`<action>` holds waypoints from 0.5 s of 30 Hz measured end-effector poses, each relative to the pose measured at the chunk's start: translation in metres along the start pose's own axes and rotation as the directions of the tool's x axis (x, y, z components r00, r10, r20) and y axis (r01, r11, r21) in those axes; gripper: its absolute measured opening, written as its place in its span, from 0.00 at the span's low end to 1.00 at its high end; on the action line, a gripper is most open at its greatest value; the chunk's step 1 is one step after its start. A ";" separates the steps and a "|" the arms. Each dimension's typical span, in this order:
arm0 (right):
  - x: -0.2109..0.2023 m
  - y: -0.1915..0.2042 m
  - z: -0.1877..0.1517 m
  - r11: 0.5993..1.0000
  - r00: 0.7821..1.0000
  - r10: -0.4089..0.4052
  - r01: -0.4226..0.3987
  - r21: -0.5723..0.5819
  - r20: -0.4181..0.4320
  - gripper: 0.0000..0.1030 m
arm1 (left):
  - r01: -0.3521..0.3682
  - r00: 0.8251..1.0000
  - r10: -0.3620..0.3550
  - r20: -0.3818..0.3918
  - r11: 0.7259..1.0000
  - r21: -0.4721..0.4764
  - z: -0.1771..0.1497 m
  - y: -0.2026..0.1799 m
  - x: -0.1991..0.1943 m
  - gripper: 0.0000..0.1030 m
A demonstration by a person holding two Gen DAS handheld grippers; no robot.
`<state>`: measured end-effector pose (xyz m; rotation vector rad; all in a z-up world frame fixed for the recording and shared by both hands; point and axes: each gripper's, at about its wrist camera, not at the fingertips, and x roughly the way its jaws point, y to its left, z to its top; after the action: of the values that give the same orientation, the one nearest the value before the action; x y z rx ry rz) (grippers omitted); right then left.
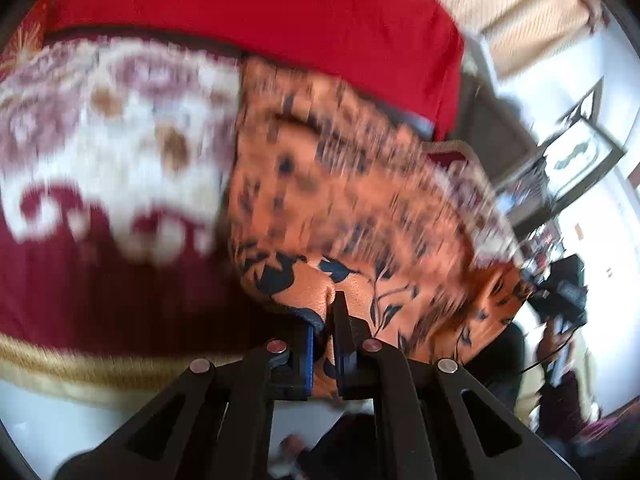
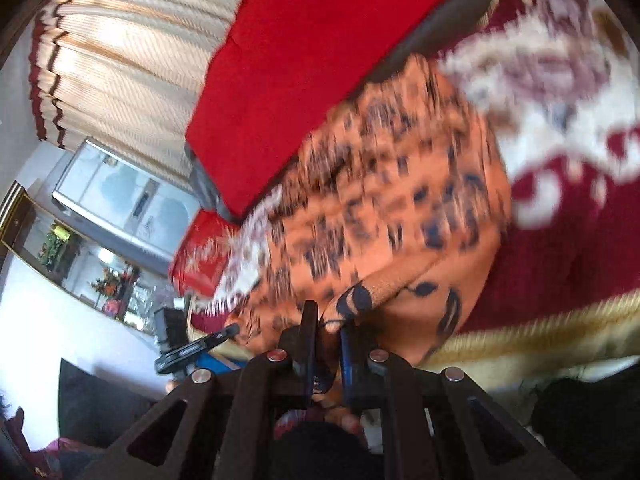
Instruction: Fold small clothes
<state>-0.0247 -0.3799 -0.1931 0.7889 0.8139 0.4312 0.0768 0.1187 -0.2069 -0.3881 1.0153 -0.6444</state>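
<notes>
An orange garment with a dark blue leaf print [image 1: 352, 200] is lifted off a maroon and cream patterned blanket [image 1: 100, 160]. My left gripper [image 1: 326, 320] is shut on one near edge of the garment. In the right wrist view the same garment [image 2: 392, 208] stretches away from my right gripper [image 2: 328, 328], which is shut on another edge of it. The cloth hangs between the two grippers above the blanket [image 2: 580, 200]. Both views are blurred by motion.
A bright red cushion [image 1: 260, 12] lies beyond the garment, also in the right wrist view [image 2: 304, 60]. Striped curtains [image 2: 120, 60] and a glass cabinet [image 2: 120, 200] stand at the side. The blanket's gold border [image 1: 80, 368] runs along the near edge.
</notes>
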 end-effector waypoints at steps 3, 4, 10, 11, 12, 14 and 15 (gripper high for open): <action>-0.018 0.004 0.039 1.000 0.995 0.009 -0.009 0.002 0.104 0.10 | 0.047 0.997 -0.045 0.061 0.998 -0.038 0.041 -0.001 -0.014 0.07; -0.022 0.004 0.053 1.000 0.990 0.009 -0.011 0.012 0.139 0.10 | 0.056 0.996 -0.053 0.078 0.997 -0.049 0.060 -0.002 -0.017 0.07; -0.017 -0.012 0.167 0.997 0.959 0.014 -0.036 0.072 0.283 0.10 | 0.006 0.993 0.002 0.119 0.998 -0.068 0.180 0.004 0.010 0.07; -0.010 -0.015 0.186 0.996 0.955 0.005 -0.030 0.080 0.298 0.10 | 0.000 0.993 0.009 0.114 0.997 -0.075 0.200 0.005 0.022 0.07; 0.000 -0.018 0.208 0.996 0.952 -0.010 -0.017 0.086 0.307 0.10 | -0.012 0.994 0.020 0.106 0.997 -0.081 0.224 0.008 0.040 0.07; 0.024 -0.031 0.246 0.993 0.947 -0.063 0.028 0.116 0.314 0.10 | -0.042 0.995 0.052 0.082 0.992 -0.116 0.253 0.018 0.070 0.07; 0.040 -0.043 0.264 0.989 0.948 -0.078 0.035 0.145 0.309 0.10 | -0.074 0.995 0.084 0.062 0.987 -0.146 0.266 0.028 0.090 0.09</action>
<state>0.2078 -0.5022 -0.1310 0.9325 0.5698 0.1910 0.3521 0.0823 -0.1538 -0.4902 1.0099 -0.4850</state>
